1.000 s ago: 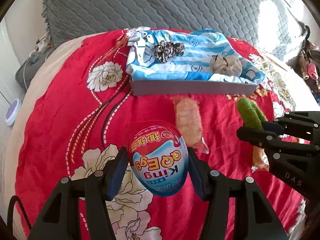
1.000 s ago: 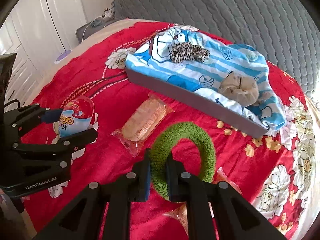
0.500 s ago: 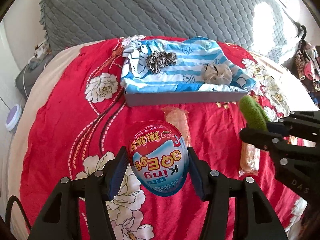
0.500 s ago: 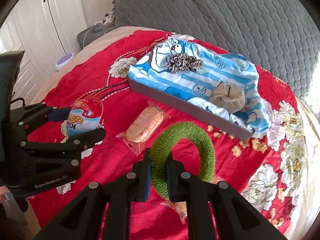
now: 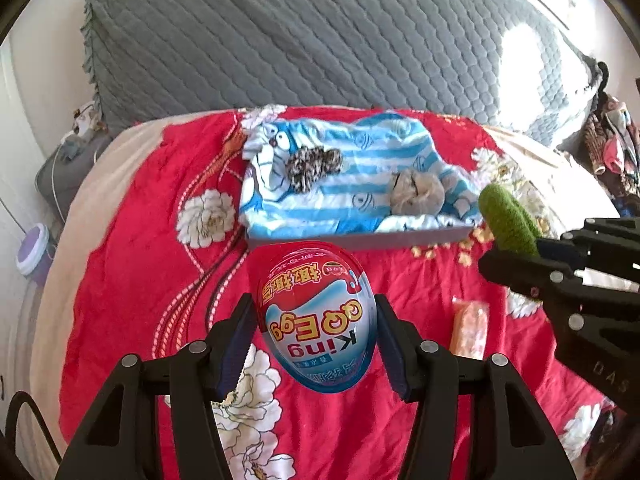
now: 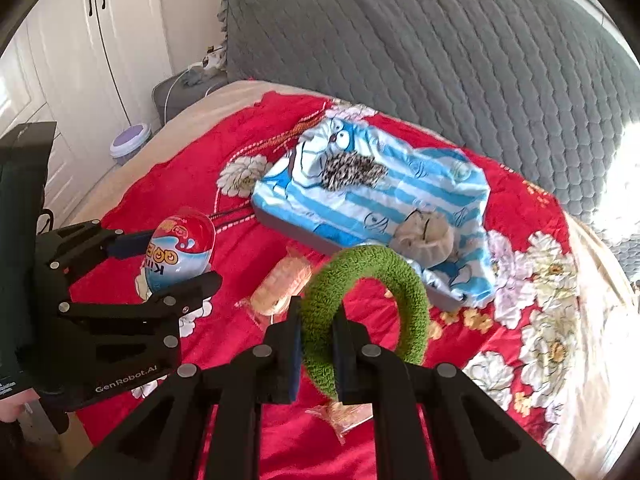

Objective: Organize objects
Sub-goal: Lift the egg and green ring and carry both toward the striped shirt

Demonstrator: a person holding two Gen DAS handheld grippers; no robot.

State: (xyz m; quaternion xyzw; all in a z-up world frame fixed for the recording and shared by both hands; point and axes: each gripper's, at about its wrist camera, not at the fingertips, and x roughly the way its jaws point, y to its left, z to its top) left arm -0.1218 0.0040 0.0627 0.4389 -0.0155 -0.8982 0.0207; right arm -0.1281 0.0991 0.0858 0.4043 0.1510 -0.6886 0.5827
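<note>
My left gripper [image 5: 316, 320] is shut on a red and blue plastic egg [image 5: 316, 316], held above the red bedspread; the egg also shows in the right wrist view [image 6: 180, 248]. My right gripper [image 6: 318, 320] is shut on a green fuzzy ring [image 6: 368, 304], also lifted; the ring shows in the left wrist view [image 5: 508, 216]. A grey tray [image 5: 360, 238] lined with blue striped cloth lies ahead and holds a leopard scrunchie [image 5: 314, 164] and a beige scrunchie [image 5: 416, 194].
Wrapped snack packets lie on the bedspread [image 5: 140, 280]: one [image 6: 284, 284] near the tray, another [image 6: 348, 416] under my right gripper. A grey quilted headboard [image 5: 320, 40] stands behind. White cupboards [image 6: 80, 60] and a purple-lidded tub [image 6: 130, 142] are left of the bed.
Both grippers have risen and pulled back from the tray with their objects still held; the tray and snack packets look farther away and lower in both views.
</note>
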